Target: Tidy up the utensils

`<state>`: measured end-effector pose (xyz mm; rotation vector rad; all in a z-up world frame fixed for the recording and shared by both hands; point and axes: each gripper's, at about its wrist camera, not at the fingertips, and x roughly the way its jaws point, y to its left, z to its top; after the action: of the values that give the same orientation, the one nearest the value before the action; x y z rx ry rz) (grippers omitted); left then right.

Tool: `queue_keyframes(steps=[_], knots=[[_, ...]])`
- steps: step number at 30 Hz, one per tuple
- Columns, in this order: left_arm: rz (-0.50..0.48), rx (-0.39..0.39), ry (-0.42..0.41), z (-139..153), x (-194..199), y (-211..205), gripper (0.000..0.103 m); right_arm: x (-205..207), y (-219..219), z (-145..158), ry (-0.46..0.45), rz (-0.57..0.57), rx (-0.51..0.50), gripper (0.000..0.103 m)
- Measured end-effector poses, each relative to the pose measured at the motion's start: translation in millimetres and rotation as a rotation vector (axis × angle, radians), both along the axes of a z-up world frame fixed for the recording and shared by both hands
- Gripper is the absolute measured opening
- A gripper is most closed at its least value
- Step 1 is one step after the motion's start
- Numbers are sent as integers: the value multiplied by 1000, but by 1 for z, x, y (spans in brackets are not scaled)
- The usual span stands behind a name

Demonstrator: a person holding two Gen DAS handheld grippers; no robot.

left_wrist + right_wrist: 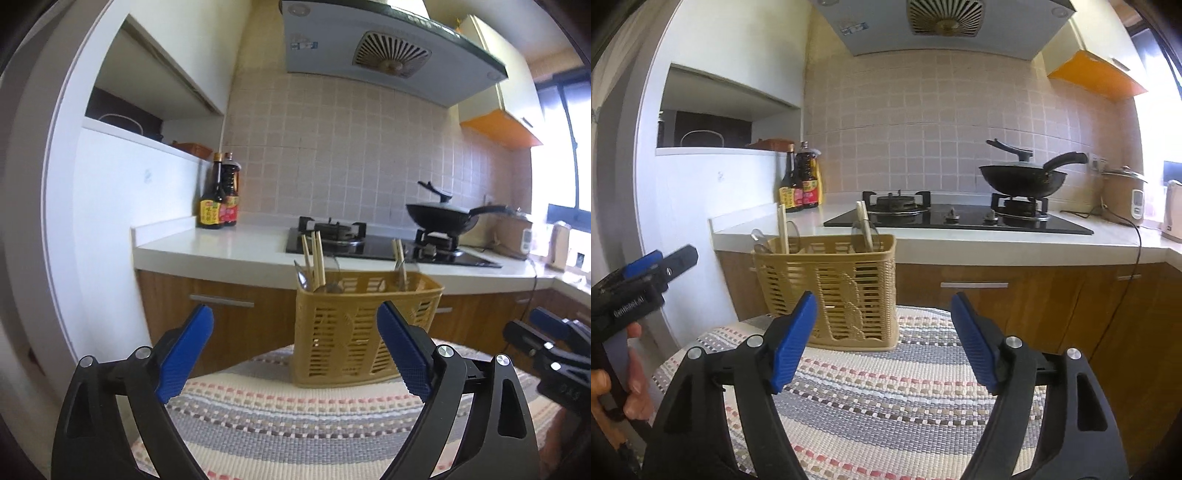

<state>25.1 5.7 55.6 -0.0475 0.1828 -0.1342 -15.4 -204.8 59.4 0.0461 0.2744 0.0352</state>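
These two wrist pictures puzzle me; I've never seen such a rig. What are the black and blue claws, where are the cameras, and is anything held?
No robot here: a person holds a two-finger tool in each hand, each with a wide-angle camera looking along its fingers. One picture is from the left gripper, the other from the right gripper; each also glimpses the other tool at its edge. Both pairs of blue-padded jaws stand open, with nothing between them. Ahead, a tan slotted utensil basket stands on a striped woven mat, holding chopsticks and some spoons. Behind is a kitchen counter with a gas hob, a black wok and sauce bottles.
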Motion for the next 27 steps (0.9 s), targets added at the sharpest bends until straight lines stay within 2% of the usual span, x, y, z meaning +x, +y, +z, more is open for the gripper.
queue_keyframes(steps=[3, 8, 14, 27], knots=[[33, 12, -19, -5, 1, -2, 88, 1, -5, -4, -3, -10, 7, 72], [72, -22, -6, -21, 3, -3, 88, 4, -11, -11, 11, -18, 2, 73], [107, 96, -27, -35, -3, -20, 88, 5, -14, -14, 19, -14, 16, 77], [101, 102, -14, -37, -2, -20, 91, 5, -12, -17, 30, -8, 9, 83]])
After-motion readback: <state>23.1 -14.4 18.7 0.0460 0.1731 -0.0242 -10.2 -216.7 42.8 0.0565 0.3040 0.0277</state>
